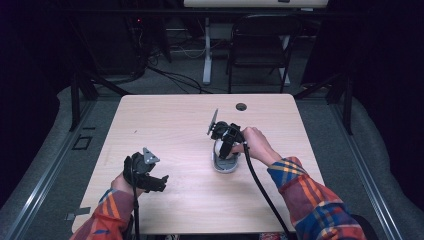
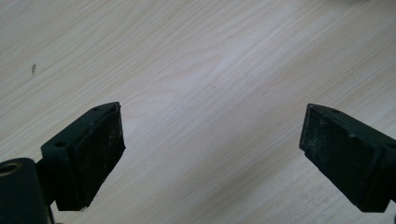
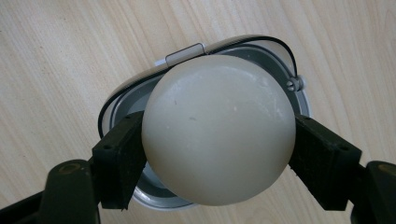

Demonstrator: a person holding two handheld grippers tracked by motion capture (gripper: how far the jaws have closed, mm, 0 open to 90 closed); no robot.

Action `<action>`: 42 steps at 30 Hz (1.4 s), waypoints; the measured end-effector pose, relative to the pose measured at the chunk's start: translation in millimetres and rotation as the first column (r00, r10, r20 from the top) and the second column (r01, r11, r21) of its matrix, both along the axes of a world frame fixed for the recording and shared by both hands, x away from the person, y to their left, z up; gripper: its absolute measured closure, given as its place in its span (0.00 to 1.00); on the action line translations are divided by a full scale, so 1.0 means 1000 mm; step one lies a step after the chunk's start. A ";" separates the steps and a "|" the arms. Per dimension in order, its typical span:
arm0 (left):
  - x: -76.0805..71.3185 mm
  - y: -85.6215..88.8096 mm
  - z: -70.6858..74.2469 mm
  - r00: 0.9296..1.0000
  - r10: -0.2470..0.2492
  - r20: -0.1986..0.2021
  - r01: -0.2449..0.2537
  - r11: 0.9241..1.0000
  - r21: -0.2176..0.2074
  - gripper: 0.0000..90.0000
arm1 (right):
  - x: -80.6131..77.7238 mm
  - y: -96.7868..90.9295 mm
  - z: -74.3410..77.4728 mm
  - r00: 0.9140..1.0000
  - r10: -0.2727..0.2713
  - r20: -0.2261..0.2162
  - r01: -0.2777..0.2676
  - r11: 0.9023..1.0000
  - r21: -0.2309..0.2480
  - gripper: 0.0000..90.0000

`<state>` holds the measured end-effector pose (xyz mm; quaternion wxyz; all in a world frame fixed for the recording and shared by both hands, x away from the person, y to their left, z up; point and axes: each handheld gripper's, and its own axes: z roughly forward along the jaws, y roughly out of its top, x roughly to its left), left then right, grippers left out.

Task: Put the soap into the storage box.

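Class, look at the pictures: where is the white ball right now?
The white ball sits between the right gripper's two jaws, directly above the round grey dish, right of the table's middle in the high view.

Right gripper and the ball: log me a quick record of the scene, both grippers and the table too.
right gripper: shut on the cream ball
ball position: over a round grey base with a black cable
base: on the wooden table
left gripper: open, nothing between its jaws, over bare wood
left gripper place: near the table's front left
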<state>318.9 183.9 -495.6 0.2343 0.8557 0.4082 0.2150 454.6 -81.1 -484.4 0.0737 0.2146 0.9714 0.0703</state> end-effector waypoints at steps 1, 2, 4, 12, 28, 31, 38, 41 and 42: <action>0.000 0.000 0.000 1.000 0.000 -0.001 0.000 1.000 0.000 0.07 | 0.000 0.000 -0.001 1.000 -0.001 -0.002 0.001 1.000 0.000 0.27; 0.000 0.000 0.000 1.000 0.001 -0.001 -0.001 1.000 0.000 0.07 | 0.000 0.000 -0.001 1.000 0.000 0.000 0.000 1.000 -0.004 0.27; 0.000 0.000 0.000 1.000 0.000 -0.002 0.000 1.000 0.000 0.07 | 0.001 0.000 -0.002 1.000 0.001 -0.002 -0.001 1.000 -0.005 0.27; 0.000 0.000 0.000 1.000 -0.002 -0.008 0.002 1.000 0.002 0.07 | 0.001 0.001 -0.007 1.000 0.003 -0.007 -0.003 1.000 -0.026 0.27; 0.000 0.000 0.000 1.000 0.002 -0.003 -0.002 1.000 0.003 0.08 | 0.001 0.003 -0.015 1.000 0.016 -0.012 -0.016 0.999 -0.049 0.27; 0.000 0.000 0.000 1.000 -0.001 -0.008 0.002 1.000 0.001 0.08 | 0.001 0.003 -0.015 1.000 0.016 -0.017 -0.016 0.999 -0.048 0.27; 0.000 0.000 0.000 1.000 0.001 -0.003 -0.001 1.000 0.000 0.08 | 0.000 0.001 -0.021 0.999 0.013 -0.030 -0.015 0.998 -0.062 0.26; 0.000 0.000 0.000 1.000 0.002 -0.002 -0.002 1.000 0.000 0.08 | -0.001 0.001 -0.020 0.999 0.010 -0.031 -0.011 0.998 -0.057 0.26; 0.000 0.000 0.000 1.000 0.001 -0.003 -0.001 1.000 0.001 0.08 | -0.002 0.001 -0.020 0.999 0.010 -0.033 -0.012 0.998 -0.061 0.26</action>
